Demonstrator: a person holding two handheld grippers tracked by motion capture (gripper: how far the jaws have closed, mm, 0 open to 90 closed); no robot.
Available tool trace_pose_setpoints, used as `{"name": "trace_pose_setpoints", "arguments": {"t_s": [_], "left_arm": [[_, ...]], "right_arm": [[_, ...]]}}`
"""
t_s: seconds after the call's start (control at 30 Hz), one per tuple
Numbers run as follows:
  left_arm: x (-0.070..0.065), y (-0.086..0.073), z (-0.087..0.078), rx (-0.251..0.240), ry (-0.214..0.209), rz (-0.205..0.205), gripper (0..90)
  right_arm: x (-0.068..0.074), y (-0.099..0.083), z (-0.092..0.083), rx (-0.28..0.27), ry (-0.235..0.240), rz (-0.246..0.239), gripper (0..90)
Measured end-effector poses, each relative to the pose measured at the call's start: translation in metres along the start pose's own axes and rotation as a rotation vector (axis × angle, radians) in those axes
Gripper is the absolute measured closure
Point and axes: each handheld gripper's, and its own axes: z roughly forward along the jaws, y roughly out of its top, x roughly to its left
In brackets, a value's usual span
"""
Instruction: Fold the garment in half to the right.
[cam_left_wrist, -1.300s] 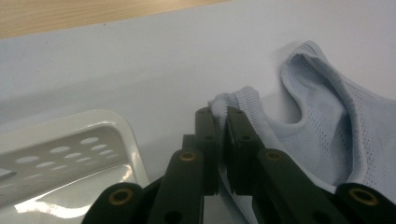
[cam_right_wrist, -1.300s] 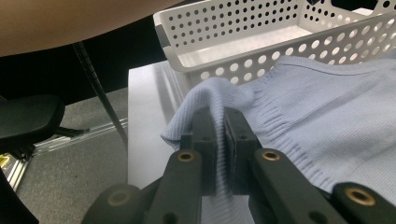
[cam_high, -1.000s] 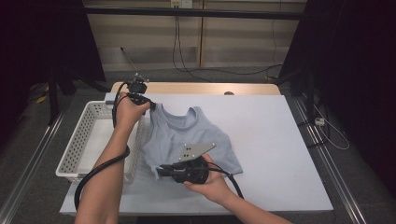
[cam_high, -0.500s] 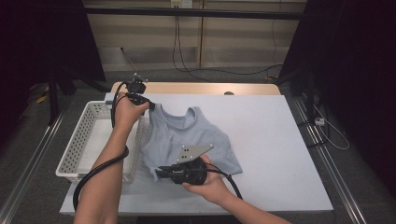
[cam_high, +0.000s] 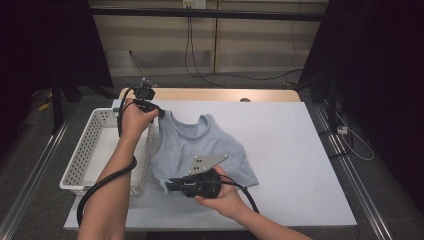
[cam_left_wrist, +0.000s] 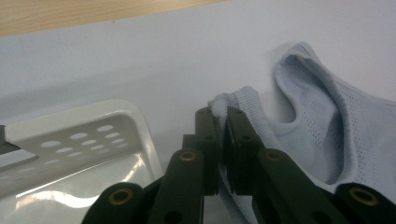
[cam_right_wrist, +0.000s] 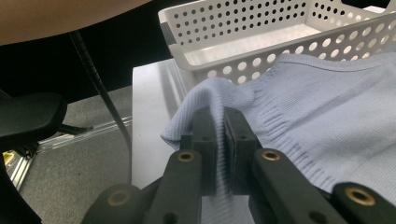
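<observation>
Both grippers are clamped on the pale blue knit tank top (cam_high: 200, 150), left gripper (cam_high: 159, 113) pinching the far shoulder strap, right gripper (cam_high: 168, 186) the near hem corner, so its length runs between them beside the white perforated plastic basket (cam_high: 90, 150).

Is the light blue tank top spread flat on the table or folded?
Mostly spread, front up, in the high view: the tank top shows neckline and both armholes. Its left edge is bunched where the grippers pinch it.

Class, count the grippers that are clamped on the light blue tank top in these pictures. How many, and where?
2. The left gripper pinches a shoulder strap of the tank top beside the white basket; the right gripper pinches its bottom hem corner.
</observation>
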Motion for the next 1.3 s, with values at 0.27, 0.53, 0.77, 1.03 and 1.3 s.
{"name": "trace_pose_setpoints", "arguments": {"t_s": [0.27, 0.53, 0.77, 1.03, 1.3], "left_arm": [[0.0, 0.002, -0.004, 0.001, 0.004, -0.001, 84.8], [0.002, 0.003, -0.008, 0.004, 0.009, -0.009, 84.8], [0.003, 0.003, -0.01, 0.008, 0.018, -0.005, 84.8], [0.004, 0.002, -0.012, 0.008, 0.025, -0.01, 84.8], [0.005, 0.001, -0.016, 0.005, 0.029, -0.01, 84.8]], "right_arm": [[0.001, 0.003, -0.001, -0.008, 0.005, -0.001, 85.4], [0.001, 0.007, -0.005, -0.026, 0.006, -0.005, 85.4], [0.003, 0.009, -0.005, -0.03, 0.01, -0.013, 85.4], [0.003, 0.01, -0.004, -0.032, 0.015, -0.012, 85.4], [0.004, 0.011, -0.003, -0.035, 0.022, -0.011, 85.4]]}}
